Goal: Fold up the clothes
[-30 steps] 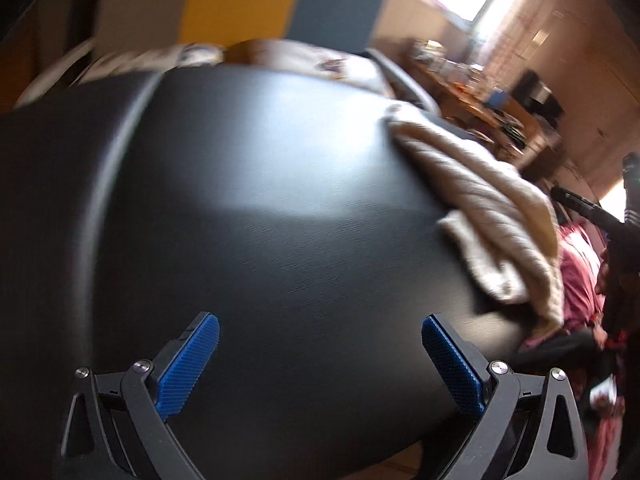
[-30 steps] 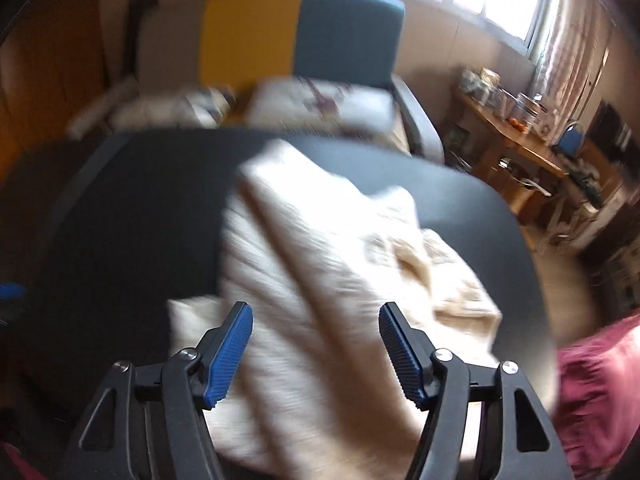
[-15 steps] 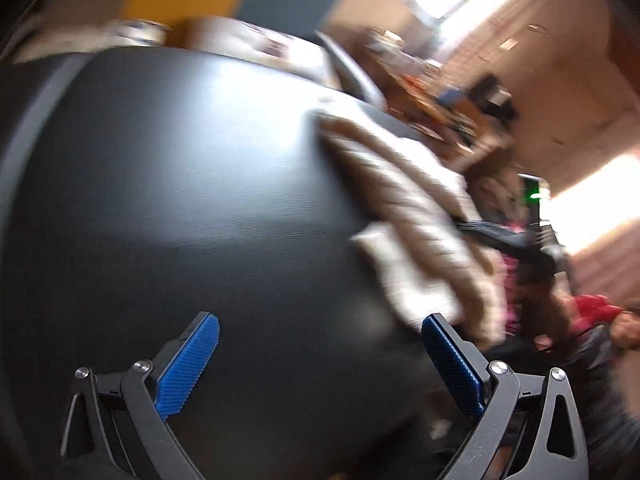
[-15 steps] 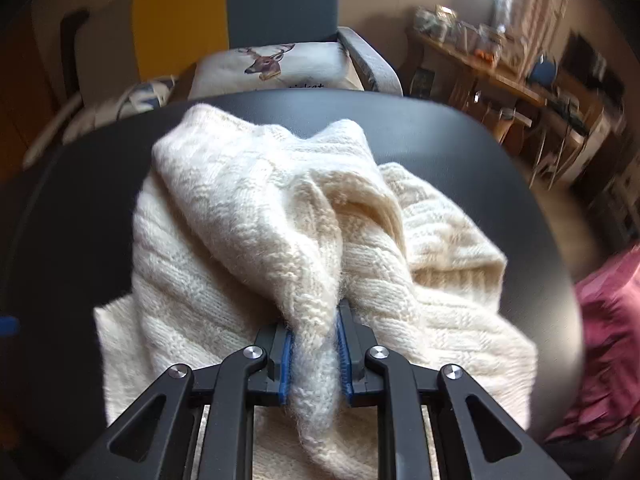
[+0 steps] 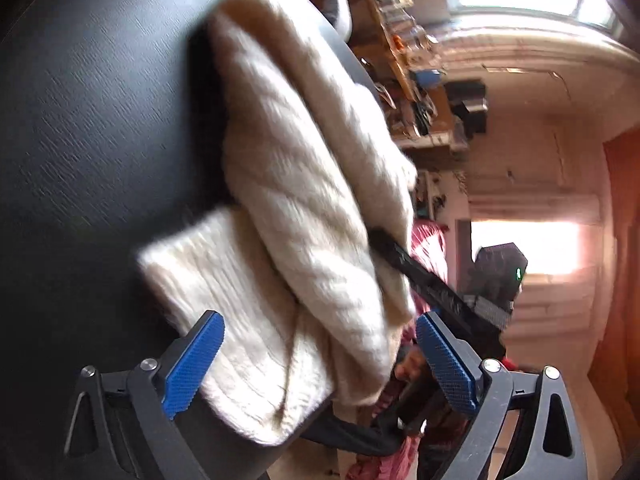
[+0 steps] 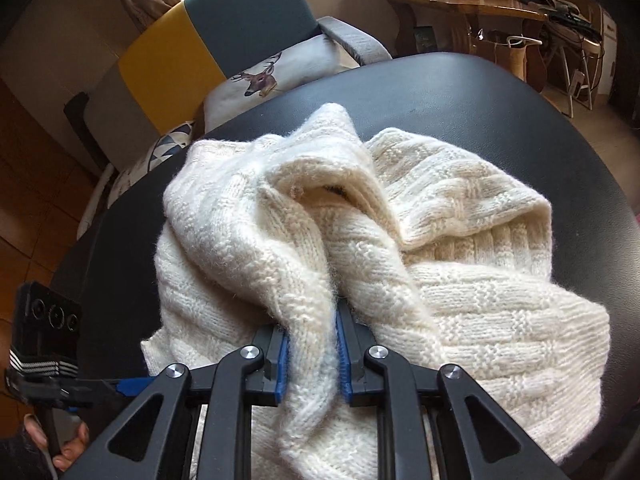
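A cream knitted sweater (image 6: 400, 264) lay bunched on a black table (image 6: 500, 96), its folds heaped toward the near edge and a raised hump of knit standing at about 12 o'clock from the right gripper (image 6: 310, 354). That gripper's jaws were drawn narrow, pinching a ridge of the sweater between the blue pads (image 6: 282, 364); the pinched fold ran down past the pads and out of the bottom of the right wrist view.

In the left wrist view, which was motion-blurred, the same sweater (image 5: 304, 184) ran from 12 o'clock down to the left gripper (image 5: 320, 364), with a flat ribbed edge lying between the two fingers. The left gripper's jaws stood wide, the blue pads (image 5: 192, 364) well apart and not closed on the knit; whether either pad touched the fabric I could not tell. The right gripper's black body (image 5: 440, 296) showed at about 2 o'clock, its tip buried in the sweater.

Seen from the right wrist, the left gripper (image 6: 96, 388) sat at 9 o'clock, beside the table edge, with the person's fingers (image 6: 68, 448) below it.

Beyond the table at 11 o'clock stood a chair (image 6: 212, 36) with a yellow and blue-grey back, carrying a cushion (image 6: 280, 76) printed with a deer. At 1 o'clock a wooden side table (image 6: 472, 0) held jars and small clutter.
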